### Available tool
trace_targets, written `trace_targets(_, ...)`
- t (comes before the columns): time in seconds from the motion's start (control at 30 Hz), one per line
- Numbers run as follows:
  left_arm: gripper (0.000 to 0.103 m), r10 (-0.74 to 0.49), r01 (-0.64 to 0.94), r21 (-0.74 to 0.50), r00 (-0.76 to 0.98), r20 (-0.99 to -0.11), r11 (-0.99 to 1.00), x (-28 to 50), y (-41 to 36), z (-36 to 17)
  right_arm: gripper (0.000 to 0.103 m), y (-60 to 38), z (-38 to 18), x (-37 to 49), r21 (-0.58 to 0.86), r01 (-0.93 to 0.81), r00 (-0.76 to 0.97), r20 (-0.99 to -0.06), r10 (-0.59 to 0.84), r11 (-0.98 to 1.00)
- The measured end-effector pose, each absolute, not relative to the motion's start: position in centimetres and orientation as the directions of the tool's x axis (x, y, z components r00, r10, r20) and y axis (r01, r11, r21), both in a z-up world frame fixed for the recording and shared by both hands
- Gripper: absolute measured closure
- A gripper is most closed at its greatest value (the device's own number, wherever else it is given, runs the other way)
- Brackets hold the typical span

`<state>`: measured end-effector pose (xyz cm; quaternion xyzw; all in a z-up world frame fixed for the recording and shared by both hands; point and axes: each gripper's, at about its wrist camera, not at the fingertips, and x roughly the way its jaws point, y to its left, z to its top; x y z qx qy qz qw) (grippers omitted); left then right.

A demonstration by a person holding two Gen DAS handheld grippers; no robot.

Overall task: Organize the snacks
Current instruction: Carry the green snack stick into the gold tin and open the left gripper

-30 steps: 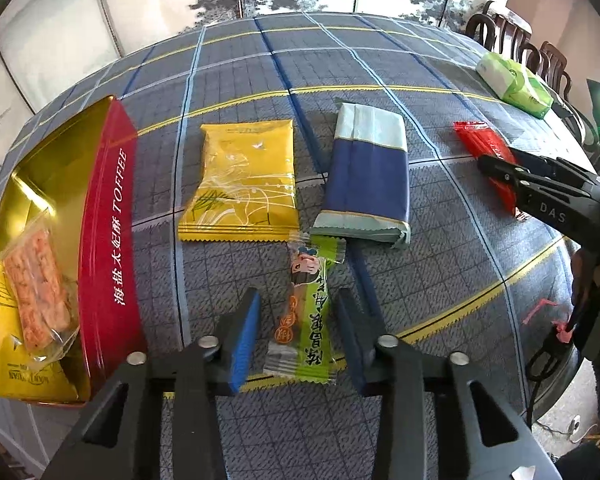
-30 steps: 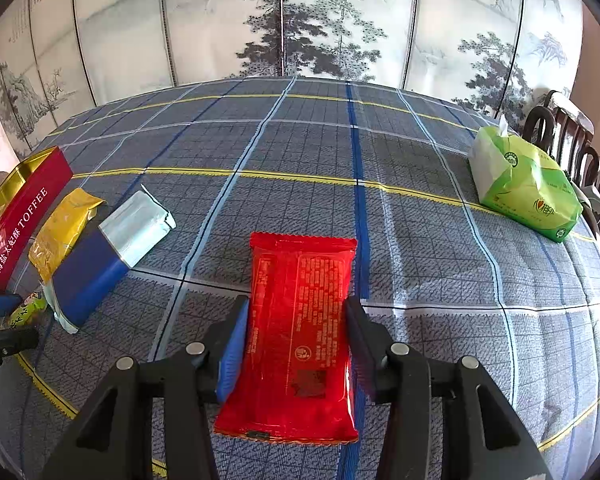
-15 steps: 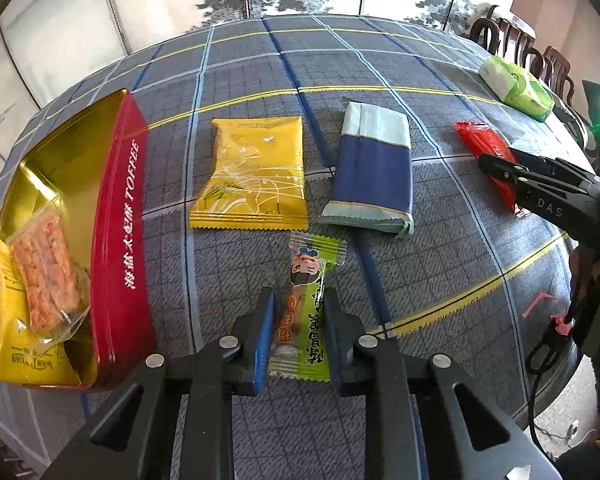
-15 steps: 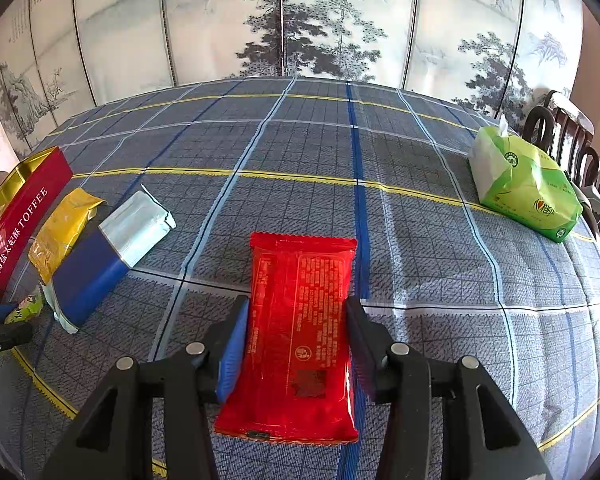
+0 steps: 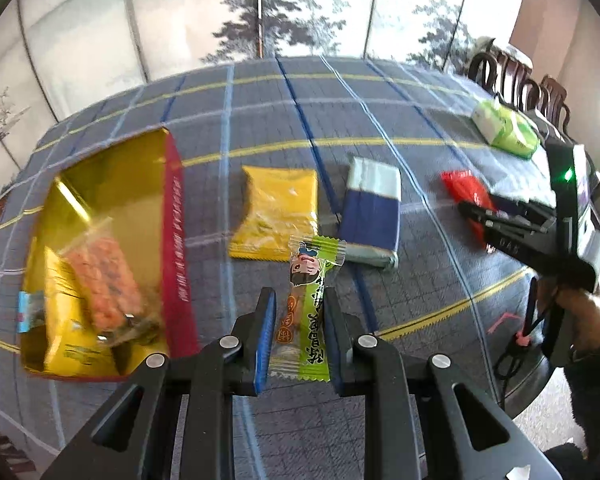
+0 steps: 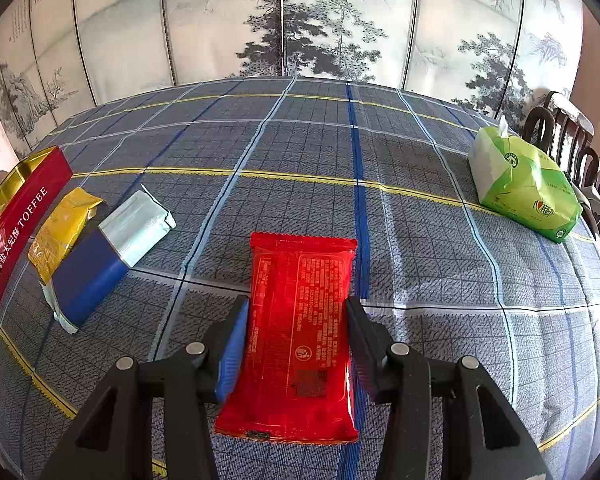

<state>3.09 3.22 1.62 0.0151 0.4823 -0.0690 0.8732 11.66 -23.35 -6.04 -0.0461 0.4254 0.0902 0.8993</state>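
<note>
My left gripper (image 5: pixel 299 316) is shut on a green candy stick (image 5: pixel 308 300) and holds it lifted above the plaid tablecloth. To its left lies the open red and gold toffee tin (image 5: pixel 176 240), also seen in the right wrist view (image 6: pixel 24 216), with a yellow packet and an orange cracker pack (image 5: pixel 100 284) inside. A yellow packet (image 5: pixel 278 212) and a blue and white packet (image 5: pixel 372 212) lie beyond the gripper. My right gripper (image 6: pixel 296 320) straddles a red packet (image 6: pixel 300 328) lying on the cloth; its jaws stand at the packet's sides.
A green tissue pack (image 6: pixel 524 188) sits at the far right of the table, near dark wooden chairs (image 6: pixel 572 140). A painted folding screen (image 6: pixel 300 20) stands behind the table. The table edge curves close at the front right.
My left gripper closed on the green candy stick and lifted it off the cloth, tilting upward. The right gripper and the red packet have not moved.
</note>
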Motion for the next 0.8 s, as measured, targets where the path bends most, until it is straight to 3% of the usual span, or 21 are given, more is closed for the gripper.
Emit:
trace_targets(0.37, 0.083, 0.034, -0.060, -0.003, 0.591, -0.806, 0.998, 2.1, 11.8, 5.4, 0.054, -23.3, -6.1, 11.7, -0.006, -0.201, 0.622, -0.773, 0.123, 0.979)
trace_targets(0.8, 0.083, 0.169, -0.265, 0.023, 0.543, -0.823, 0.964, 2.2, 20.9, 3.7, 0.054, -23.3, -6.0, 11.7, -0.007, -0.201, 0.622, -0.774, 0.122, 0.980)
